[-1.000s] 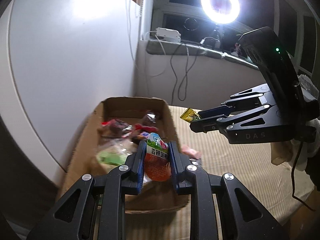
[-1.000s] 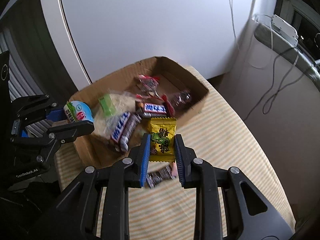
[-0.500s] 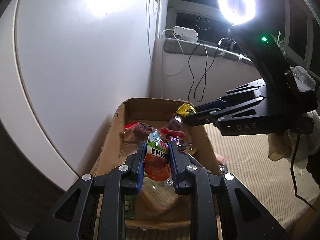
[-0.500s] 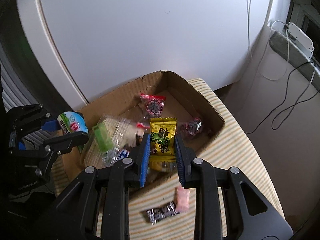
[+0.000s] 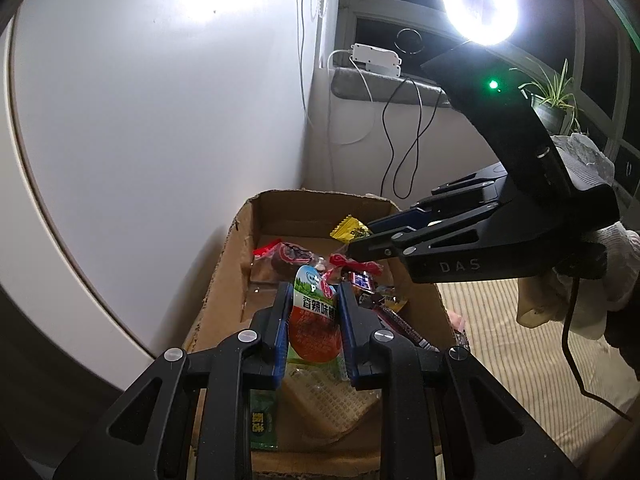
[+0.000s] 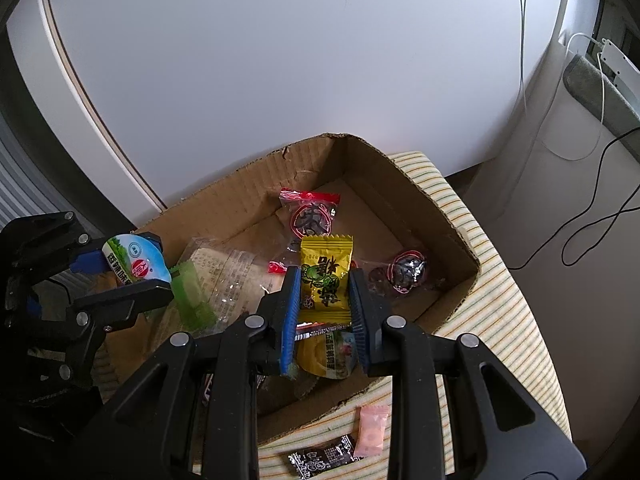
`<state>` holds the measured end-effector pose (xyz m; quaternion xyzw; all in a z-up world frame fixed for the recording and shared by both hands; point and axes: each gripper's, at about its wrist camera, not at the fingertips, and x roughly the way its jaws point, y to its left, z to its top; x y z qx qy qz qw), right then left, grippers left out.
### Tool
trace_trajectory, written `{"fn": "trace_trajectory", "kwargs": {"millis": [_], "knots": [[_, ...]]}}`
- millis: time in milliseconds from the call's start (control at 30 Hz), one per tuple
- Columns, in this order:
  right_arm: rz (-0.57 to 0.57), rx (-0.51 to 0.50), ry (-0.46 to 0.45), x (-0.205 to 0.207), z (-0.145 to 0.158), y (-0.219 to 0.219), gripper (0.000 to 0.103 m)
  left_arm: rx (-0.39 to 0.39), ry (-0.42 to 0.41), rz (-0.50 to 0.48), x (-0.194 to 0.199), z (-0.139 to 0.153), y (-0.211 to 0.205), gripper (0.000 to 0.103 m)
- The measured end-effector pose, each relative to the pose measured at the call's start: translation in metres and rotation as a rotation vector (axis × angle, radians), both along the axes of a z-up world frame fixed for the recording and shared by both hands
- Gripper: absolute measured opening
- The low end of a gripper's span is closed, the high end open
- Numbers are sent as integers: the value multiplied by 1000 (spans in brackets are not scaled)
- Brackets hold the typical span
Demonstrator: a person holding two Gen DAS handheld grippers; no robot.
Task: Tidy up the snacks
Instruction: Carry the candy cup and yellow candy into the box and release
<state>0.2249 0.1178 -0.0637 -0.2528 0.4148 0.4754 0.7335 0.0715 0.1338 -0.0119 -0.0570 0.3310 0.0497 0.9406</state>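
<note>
Both tongs now hold packets over the cardboard box (image 6: 420, 208).

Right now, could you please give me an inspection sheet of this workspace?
Surface: striped cloth under the cardboard box.
Job's things: box holds wrapped snacks; yellow candy packet and green-and-red snack pack held above it.
Clutter: pink sachet and black sachet on the cloth.
Grippers: right gripper and left gripper, jaws shut on their packs.
Cables: black cable down the wall.
Surroundings: ring light, potted plant.
</note>
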Motion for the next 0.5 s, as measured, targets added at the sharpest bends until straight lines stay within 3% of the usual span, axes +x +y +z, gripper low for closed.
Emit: {"fn": "trace_trajectory", "kwargs": {"millis": [200,267,333,400,500], "knots": [[-4,3,-6,1,1,1,25,7,5,3,0,0,-2,21],[-6,0,-9,1,1,1,30,9,7,5,0,1,-2,23],[-8,2,-24,-1,2,0,60,15,4,8,-2,2,-3,34],[-19,14,-54,-2,6,-1,76,20,-2,11,-4,2,-5,52],[-32,36,-48,-1,12,-5,84,32,-6,11,-6,4,-7,56]]}}
